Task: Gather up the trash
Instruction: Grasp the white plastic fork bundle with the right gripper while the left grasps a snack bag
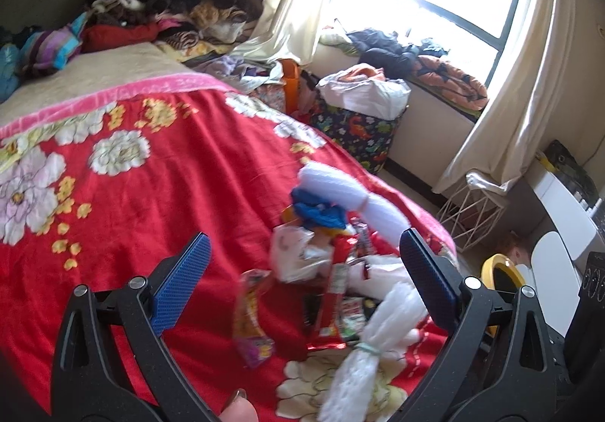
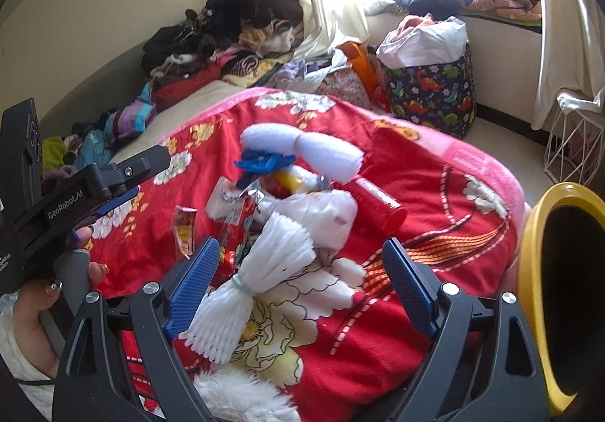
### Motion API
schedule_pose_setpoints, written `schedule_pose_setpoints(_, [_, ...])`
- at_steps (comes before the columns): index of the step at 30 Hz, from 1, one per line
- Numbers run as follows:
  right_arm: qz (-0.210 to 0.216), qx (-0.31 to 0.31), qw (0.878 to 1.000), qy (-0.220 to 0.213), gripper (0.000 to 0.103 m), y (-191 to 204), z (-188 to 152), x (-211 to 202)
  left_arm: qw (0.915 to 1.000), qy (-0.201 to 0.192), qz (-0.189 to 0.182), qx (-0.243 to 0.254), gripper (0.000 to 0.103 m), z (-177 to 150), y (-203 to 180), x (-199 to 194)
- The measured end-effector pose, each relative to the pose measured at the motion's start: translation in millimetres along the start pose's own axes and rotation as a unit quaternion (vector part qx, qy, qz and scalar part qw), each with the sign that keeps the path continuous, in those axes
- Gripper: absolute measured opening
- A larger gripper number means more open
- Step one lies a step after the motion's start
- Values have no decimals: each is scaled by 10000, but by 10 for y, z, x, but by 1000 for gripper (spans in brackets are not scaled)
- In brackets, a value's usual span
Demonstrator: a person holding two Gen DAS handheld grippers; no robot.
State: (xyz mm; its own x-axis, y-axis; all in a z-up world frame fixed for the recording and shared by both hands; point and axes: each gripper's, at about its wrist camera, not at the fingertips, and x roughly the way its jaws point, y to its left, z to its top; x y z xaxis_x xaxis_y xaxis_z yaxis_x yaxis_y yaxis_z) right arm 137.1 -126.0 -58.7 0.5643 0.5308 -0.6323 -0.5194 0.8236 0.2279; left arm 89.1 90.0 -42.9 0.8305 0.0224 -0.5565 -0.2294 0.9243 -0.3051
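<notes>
Bed (image 1: 56, 96) under a red flowered blanket (image 1: 159, 202).
On the blanket lies a heap of trash (image 2: 280, 210): two white foam nets (image 2: 261, 270), blue scrap (image 2: 264, 159), wrappers (image 2: 185, 229), a red tube (image 2: 378, 202). Clothes (image 1: 166, 2) are piled at the far end.

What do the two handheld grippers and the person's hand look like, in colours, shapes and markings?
Both the left gripper and the right gripper have matte black forked frames with round silver bolts, and jaws faced with blue ribbed pads. In the right wrist view, the left gripper's black body bears white "GenRobot.AI" lettering. The hand gripping its grey handle has decorated nails and a fluffy white sleeve.
</notes>
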Motion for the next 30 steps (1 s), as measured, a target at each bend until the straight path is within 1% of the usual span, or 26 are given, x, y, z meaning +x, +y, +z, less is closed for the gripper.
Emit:
schedule_pose_setpoints(9, [204, 223, 9985, 450, 85, 25, -22, 338, 9986, 414, 106, -325, 91, -154, 355, 165])
schedule_pose_setpoints(10, [225, 246, 9983, 479, 85, 31, -28, 367, 9983, 453, 109, -343, 89, -172, 372, 175])
schedule_pose_setpoints(11, [242, 283, 9979, 521, 85, 33, -33, 404, 9980, 509, 98, -370, 85, -198, 396, 191])
schedule_pose_setpoints(13, [293, 371, 9972, 587, 81, 38, -43, 448, 9972, 610, 52, -420, 80, -243, 427, 216])
schedule_pose_setpoints(15, [344, 418, 9964, 651, 75, 50, -56, 494, 9965, 702, -8, -464, 69, -290, 435, 240])
schedule_pose_setpoints(16, [347, 425, 9963, 665, 73, 55, -50, 516, 9959, 764, -40, -484, 66, -315, 438, 256])
schedule_pose_setpoints(17, [377, 435, 9960, 683, 68, 62, -59, 532, 9953, 835, -65, -491, 64, -338, 435, 276])
schedule_pose_setpoints(18, [408, 442, 9957, 700, 60, 70, -60, 542, 9949, 878, -77, -497, 62, -350, 437, 290])
schedule_pose_setpoints(19, [465, 447, 9952, 733, 56, 79, -66, 555, 9944, 924, -87, -509, 62, -368, 435, 305])
schedule_pose_setpoints(20, [551, 441, 9945, 772, 45, 88, -72, 567, 9939, 962, -108, -522, 58, -382, 434, 317])
schedule_pose_setpoints(21, [602, 435, 9941, 796, 33, 88, -74, 575, 9935, 1002, -133, -519, 53, -394, 432, 330])
schedule_pose_setpoints(22, [625, 416, 9940, 799, 30, 92, -85, 570, 9932, 1032, -134, -514, 47, -401, 427, 343])
schedule_pose_setpoints(23, [638, 394, 9941, 786, 27, 95, -93, 557, 9928, 1083, -117, -507, 44, -412, 420, 360])
schedule_pose_setpoints(24, [662, 366, 9943, 752, 24, 100, -106, 528, 9922, 1134, -118, -509, 37, -424, 415, 375])
schedule_pose_setpoints(25, [666, 363, 9945, 725, 23, 104, -104, 512, 9918, 1160, -129, -515, 35, -427, 413, 382])
schedule_pose_setpoints(27, [712, 365, 9947, 648, 21, 102, -107, 442, 9912, 1216, -144, -503, 23, -446, 407, 393])
schedule_pose_setpoints(28, [715, 350, 9951, 590, 21, 101, -103, 399, 9912, 1224, -151, -491, 16, -445, 402, 400])
schedule_pose_setpoints(30, [739, 335, 9954, 515, 21, 90, -96, 332, 9916, 1201, -159, -460, 16, -435, 391, 391])
